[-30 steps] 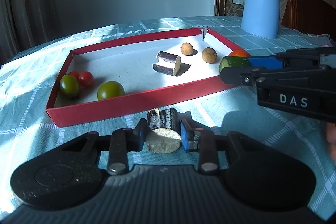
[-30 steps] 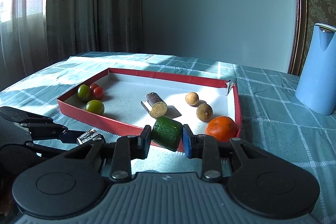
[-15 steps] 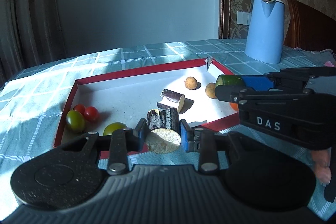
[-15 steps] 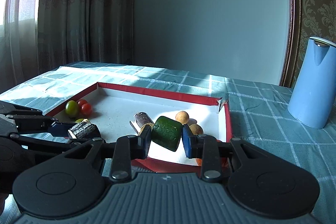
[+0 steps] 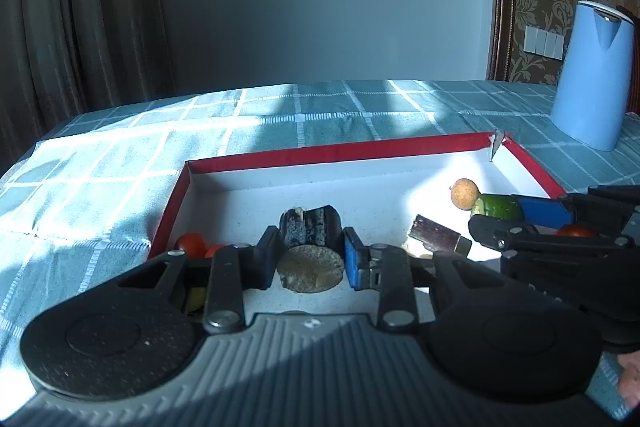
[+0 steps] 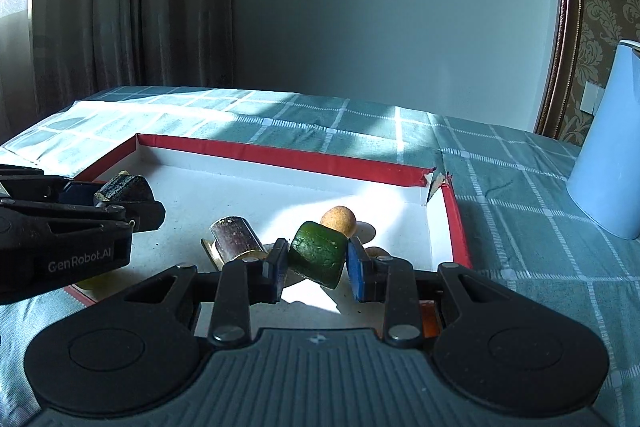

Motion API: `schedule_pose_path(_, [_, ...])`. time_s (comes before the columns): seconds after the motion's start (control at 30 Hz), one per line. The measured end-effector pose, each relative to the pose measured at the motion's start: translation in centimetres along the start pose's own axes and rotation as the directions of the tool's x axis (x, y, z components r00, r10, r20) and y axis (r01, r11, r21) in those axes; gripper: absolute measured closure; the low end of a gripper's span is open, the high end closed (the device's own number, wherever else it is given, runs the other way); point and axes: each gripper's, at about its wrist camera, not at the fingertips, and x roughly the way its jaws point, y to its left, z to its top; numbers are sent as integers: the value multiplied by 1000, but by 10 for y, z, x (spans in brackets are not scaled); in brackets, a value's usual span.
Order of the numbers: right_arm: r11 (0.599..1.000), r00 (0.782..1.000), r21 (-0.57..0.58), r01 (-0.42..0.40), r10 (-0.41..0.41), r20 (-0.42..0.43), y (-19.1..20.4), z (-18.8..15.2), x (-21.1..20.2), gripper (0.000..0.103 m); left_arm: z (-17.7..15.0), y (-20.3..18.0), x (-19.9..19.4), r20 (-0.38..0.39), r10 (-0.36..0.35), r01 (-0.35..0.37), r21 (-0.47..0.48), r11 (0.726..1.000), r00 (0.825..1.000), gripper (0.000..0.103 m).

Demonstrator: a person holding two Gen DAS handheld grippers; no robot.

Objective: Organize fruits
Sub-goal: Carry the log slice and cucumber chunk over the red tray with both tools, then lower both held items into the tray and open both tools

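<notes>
Red-rimmed cardboard tray (image 5: 340, 149) with a white floor filled my left wrist view. My left gripper (image 5: 310, 259) was clamped on a dark-barked sugarcane chunk (image 5: 310, 227), pale cut end toward the camera, held over the tray's near-left part; I couldn't tell whether it touched the floor. Already in the tray: two red cherry tomatoes (image 5: 191, 243) by the left wall, a yellow-green fruit (image 5: 196, 298) mostly hidden behind the finger, a second purple-skinned cane piece (image 5: 434, 233), a tan round longan (image 5: 464, 192). My right gripper (image 5: 516, 217) crossed in from the right with a green cucumber chunk (image 5: 497, 207); something orange-red (image 5: 575, 230) peeked behind it. Judged most of the sorting done; both held pieces were left to set down.

Right wrist view: right gripper (image 6: 317, 269) was closed partway on the cucumber chunk (image 6: 317, 254), tilted, above the tray floor (image 6: 256, 199) near the right wall. The cane piece (image 6: 236, 237) lay just left of it, the longan (image 6: 338, 222) just behind, another tan fruit (image 6: 374, 251) mostly hidden by the blue pad. Left gripper (image 6: 120, 203) sat at left with its chunk (image 6: 126, 189). Little bare floor right under the cucumber, so I figured it risked landing on its neighbours. Light-blue plastic kettle (image 6: 608, 163) stood on the teal checked tablecloth (image 6: 520, 187), well apart, not in the way.
</notes>
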Motion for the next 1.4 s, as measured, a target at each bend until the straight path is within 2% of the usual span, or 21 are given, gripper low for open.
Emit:
schedule_pose_path(0.27, [1000, 999, 18, -10, 11, -47, -2, 2, 17, 73, 1, 3, 22, -38, 22, -22, -2, 1000, 999, 73])
schedule_pose_path(0.83, [1000, 998, 13, -7, 7, -59, -1, 3, 18, 73, -3, 0, 29, -63, 33, -33, -1, 999, 997, 73])
schedule_pose_path(0.93, [1000, 998, 10, -4, 4, -62, -1, 3, 18, 73, -4, -2, 28, -56, 42, -41, 16, 999, 998, 70])
schedule_pose_path(1.07, [1000, 998, 20, -8, 10, -65, -3, 3, 18, 72, -5, -3, 26, -47, 41, -40, 23, 999, 998, 57])
schedule_pose_path(1.13, [999, 997, 33, -20, 22, -73, -4, 1, 17, 67, -6, -3, 24, -38, 45, -44, 24, 999, 998, 50])
schedule_pose_path(1.2, [999, 998, 30, -11, 13, -57, -3, 0, 14, 50, -6, -2, 22, -28, 45, -45, 17, 999, 999, 40])
schedule_pose_path(1.23, [1000, 999, 25, -2, 3, -43, -3, 0, 11, 46, -6, -2, 20, -23, 44, -44, 13, 999, 999, 37])
schedule_pose_path(1.3, [1000, 1000, 14, 16, -16, -22, -2, 0, 6, 39, -6, 0, 17, -18, 34, -34, 2, 999, 999, 36])
schedule_pose_path(1.4, [1000, 1000, 14, 23, -23, -13, -3, -1, 3, 34, -7, 2, 14, -19, 19, -19, -6, 1000, 1000, 36])
